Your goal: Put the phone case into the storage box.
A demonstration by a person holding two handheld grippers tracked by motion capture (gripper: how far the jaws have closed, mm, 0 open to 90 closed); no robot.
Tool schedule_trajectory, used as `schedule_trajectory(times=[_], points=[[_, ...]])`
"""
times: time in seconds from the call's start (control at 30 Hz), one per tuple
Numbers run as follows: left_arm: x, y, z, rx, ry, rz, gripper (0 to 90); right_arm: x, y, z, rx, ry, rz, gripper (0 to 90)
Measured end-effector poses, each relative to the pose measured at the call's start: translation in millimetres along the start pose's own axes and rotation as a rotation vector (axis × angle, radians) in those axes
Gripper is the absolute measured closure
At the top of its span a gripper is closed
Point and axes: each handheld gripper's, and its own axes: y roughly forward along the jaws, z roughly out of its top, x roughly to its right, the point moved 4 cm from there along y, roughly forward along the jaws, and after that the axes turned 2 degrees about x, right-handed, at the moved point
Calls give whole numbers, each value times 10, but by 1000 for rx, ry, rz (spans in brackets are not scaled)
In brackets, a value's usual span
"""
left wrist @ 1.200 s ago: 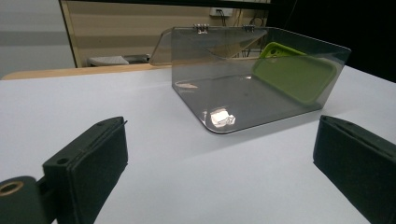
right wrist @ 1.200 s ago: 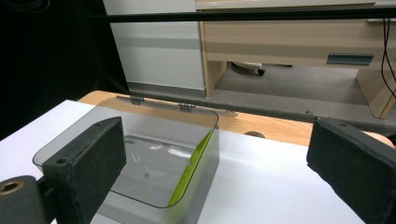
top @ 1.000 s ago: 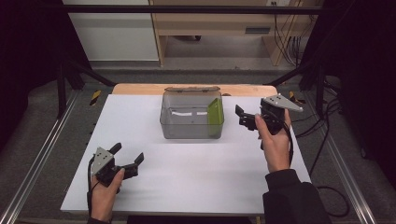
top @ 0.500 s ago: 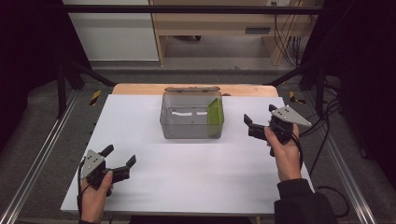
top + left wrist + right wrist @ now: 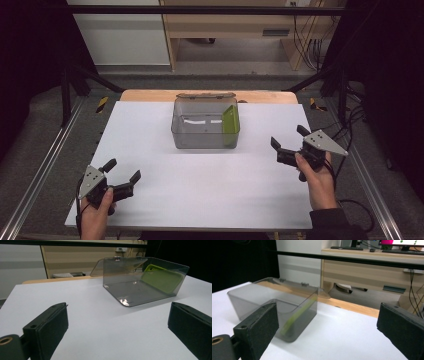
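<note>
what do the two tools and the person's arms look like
Both the left tool and right tool are black, each with two blocky jaws faced with flat dark pads and a grey three-cornered plate on top. A black cable trails from each. The right forearm wears a dark sleeve; the left wrist is bare.

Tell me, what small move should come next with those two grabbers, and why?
Probably swing the right gripper in toward the clear smoky plastic box. Its lid hangs open behind, a flat lime-green case leans inside against the right wall, and both the right and the left gripper are open, empty and apart from it.
</note>
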Motion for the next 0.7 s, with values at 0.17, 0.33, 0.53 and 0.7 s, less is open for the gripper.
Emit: schedule_trajectory(times=[0.17,0.33,0.53,0.7], points=[[25,-39,-9,3,0,-6,30,-10,-121,-161,-7,-7,11,39],[35,-75,-17,11,1,-21,30,-20,-222,-368,-19,6,14,40],[20,-80,-17,15,-5,-16,31,-80,-301,-562,-32,2,28,39],[37,-73,-22,14,3,-36,31,-132,-348,-610,-27,-8,39,39]])
